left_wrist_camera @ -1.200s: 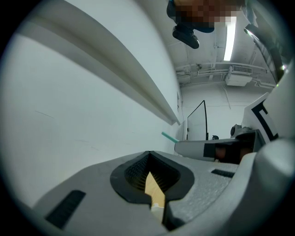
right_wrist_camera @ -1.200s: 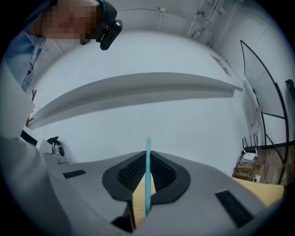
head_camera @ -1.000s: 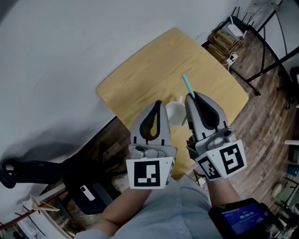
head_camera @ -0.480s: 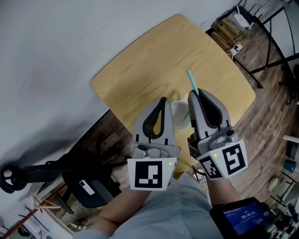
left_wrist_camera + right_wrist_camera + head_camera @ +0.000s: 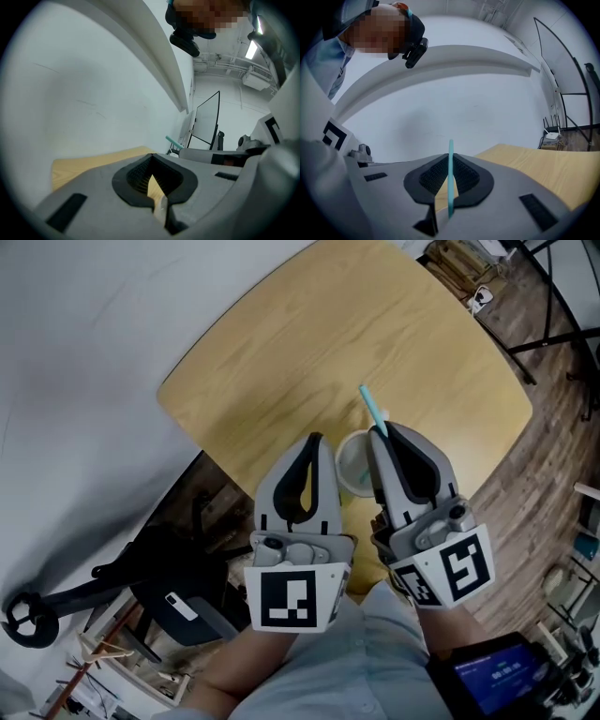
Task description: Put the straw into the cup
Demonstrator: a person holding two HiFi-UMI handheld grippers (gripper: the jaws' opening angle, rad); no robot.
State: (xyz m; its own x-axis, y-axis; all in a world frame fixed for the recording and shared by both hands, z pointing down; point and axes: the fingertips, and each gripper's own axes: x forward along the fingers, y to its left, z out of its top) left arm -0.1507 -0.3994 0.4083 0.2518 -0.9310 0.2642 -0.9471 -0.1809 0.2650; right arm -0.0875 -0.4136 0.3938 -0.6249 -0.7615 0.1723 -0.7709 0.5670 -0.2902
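A white cup (image 5: 352,465) stands on the pale wooden table (image 5: 281,352), near its front edge, between my two grippers. My right gripper (image 5: 384,433) is shut on a teal straw (image 5: 372,410), which sticks out past its tips, up and to the left, just right of the cup's rim. In the right gripper view the straw (image 5: 450,176) stands upright between the jaws of that gripper (image 5: 450,157). My left gripper (image 5: 313,441) is just left of the cup, shut with nothing in it. In its own view the left gripper (image 5: 151,157) is closed, and the straw's end (image 5: 172,141) shows beyond.
The table stands against a white wall (image 5: 84,334). A dark wheeled seat (image 5: 159,587) is on the plank floor at lower left. Black stand legs (image 5: 562,324) and boxes with cables (image 5: 464,268) are at upper right.
The head view has drifted, so the table looks larger and sits higher in the frame. Both grippers, the straw and the cup keep nearly the same places relative to each other.
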